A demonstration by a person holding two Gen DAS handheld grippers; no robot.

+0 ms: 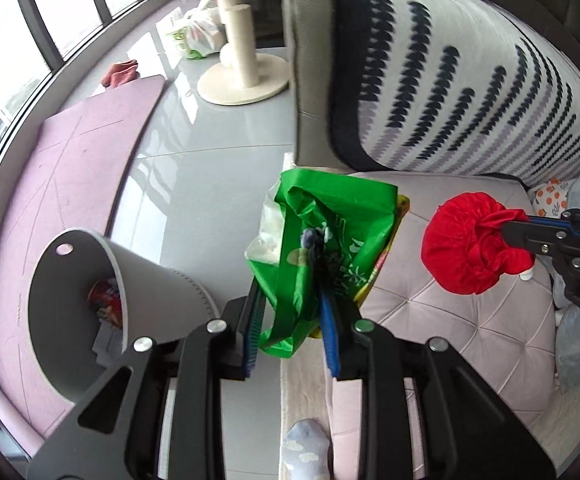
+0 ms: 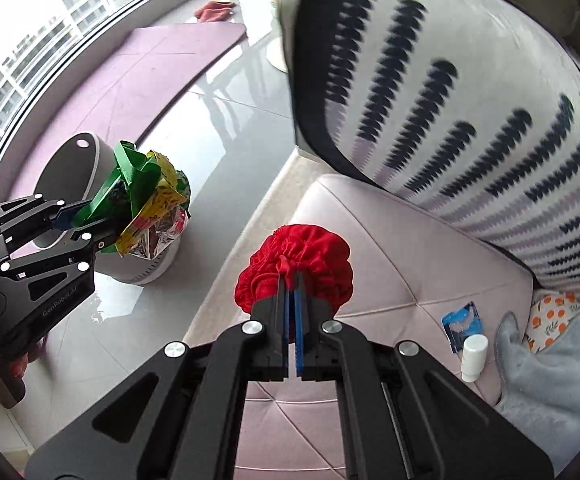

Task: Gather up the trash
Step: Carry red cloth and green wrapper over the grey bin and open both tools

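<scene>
Sofa cushion (image 2: 390, 280) below, left claw (image 1: 290, 280) grips blurred green wrappers (image 1: 330, 232), right claw (image 2: 294, 280) pinches red cloth (image 2: 310, 256).

Glossy grey tile floor (image 1: 217, 168) reflecting daylight from floor-length windows (image 1: 49, 12) with dark frames. Purple mat (image 1: 69, 168) along the glass. Pale pink tufted sofa (image 2: 402, 264), big white cushion with dark zigzag stripes (image 2: 470, 120). Cream post on round base (image 1: 245, 76), possibly a cat tree.
</scene>
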